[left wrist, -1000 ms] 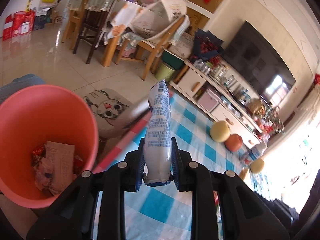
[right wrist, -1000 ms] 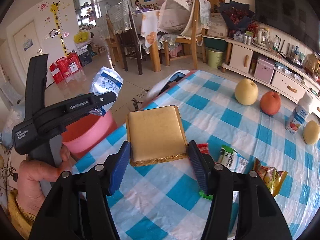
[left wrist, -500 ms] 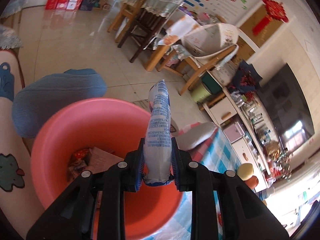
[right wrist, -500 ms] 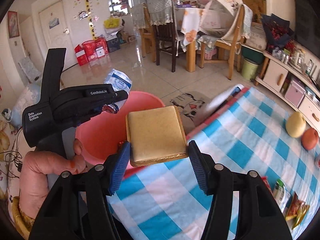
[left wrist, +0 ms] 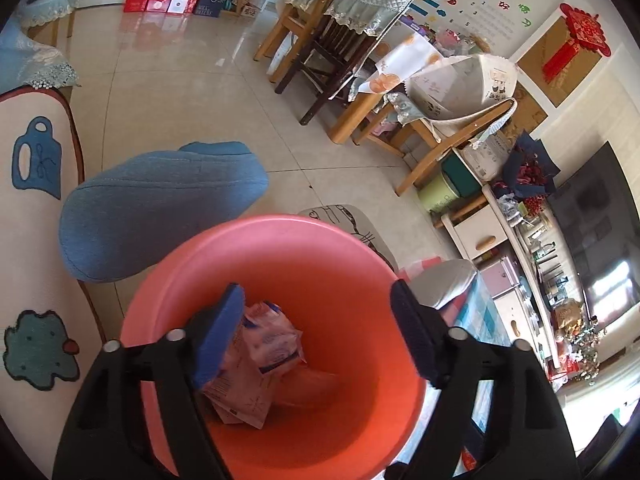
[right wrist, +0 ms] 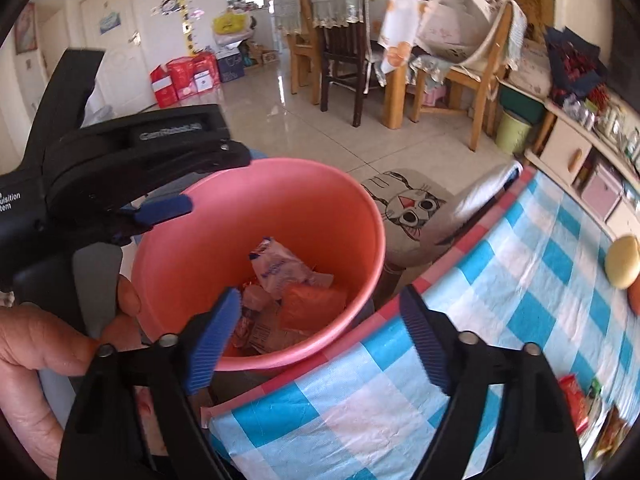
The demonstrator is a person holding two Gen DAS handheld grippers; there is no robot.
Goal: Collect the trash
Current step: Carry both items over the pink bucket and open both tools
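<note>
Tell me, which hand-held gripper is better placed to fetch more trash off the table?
Probably the right hand-held gripper: its jaws are opening with nothing between them, over the checked table edge, wrappers nearby. The left hand-held gripper hangs above the pink bucket.

A cat-face stool (right wrist: 412,208) stands at twelve o'clock of the checked tablecloth (right wrist: 520,280). A yellow fruit (right wrist: 622,262) lies at three o'clock on the cloth. Wooden chairs (right wrist: 344,40) stand at twelve o'clock, red boxes (right wrist: 180,78) at ten. A blue cushion (left wrist: 160,204) sits at nine.

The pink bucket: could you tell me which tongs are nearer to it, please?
Left. The left tongs hang opening, empty, directly over the pink bucket; the right tongs, also opening and empty, sit at its table-side rim.
</note>
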